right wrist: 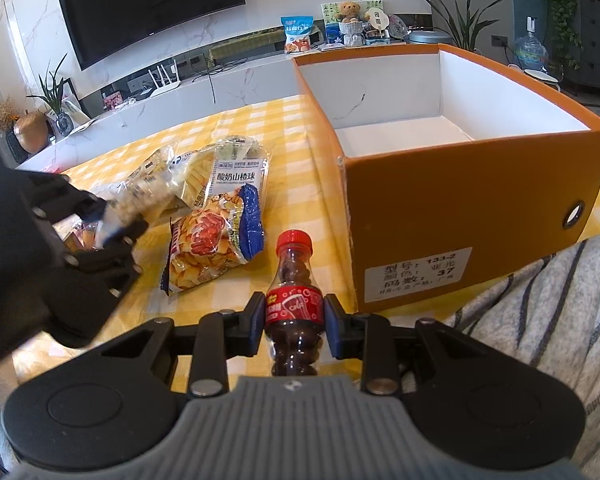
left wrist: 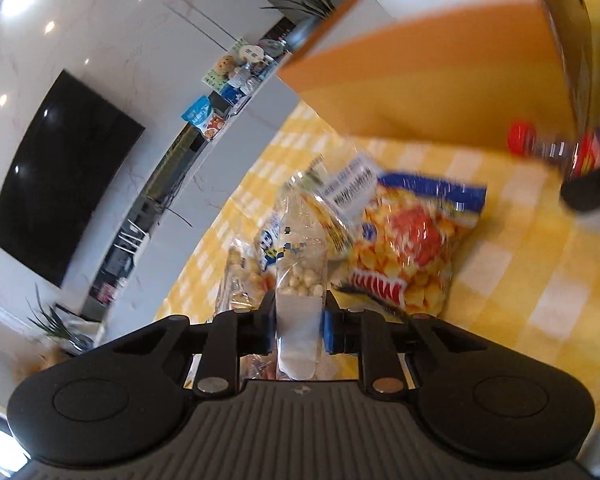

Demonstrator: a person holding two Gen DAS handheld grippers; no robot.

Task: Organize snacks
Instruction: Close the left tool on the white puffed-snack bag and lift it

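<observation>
The left tongs (left wrist: 298, 320) are clamped on a clear packet (left wrist: 300, 264) of small pale balls, low in the middle of the left wrist view. That whole view is smeared by motion, so the packet's print cannot be read. Its lower end disappears behind the tong body. Just right of it lies a yellow snack bag (left wrist: 412, 240) with a blue edge, flat on the yellow checked cloth of the counter (left wrist: 520, 280).

In the right wrist view the right tongs (right wrist: 295, 318) grip a small cola bottle (right wrist: 294, 280) with a red cap, upright at lower centre. Its base is hidden behind the tong body. The orange box (right wrist: 460, 216) stands open at the right of the frame, with only its white inside showing. The left tongs appear at the left edge, partly cut off, among the pile of snack packets (right wrist: 220, 176).
</observation>
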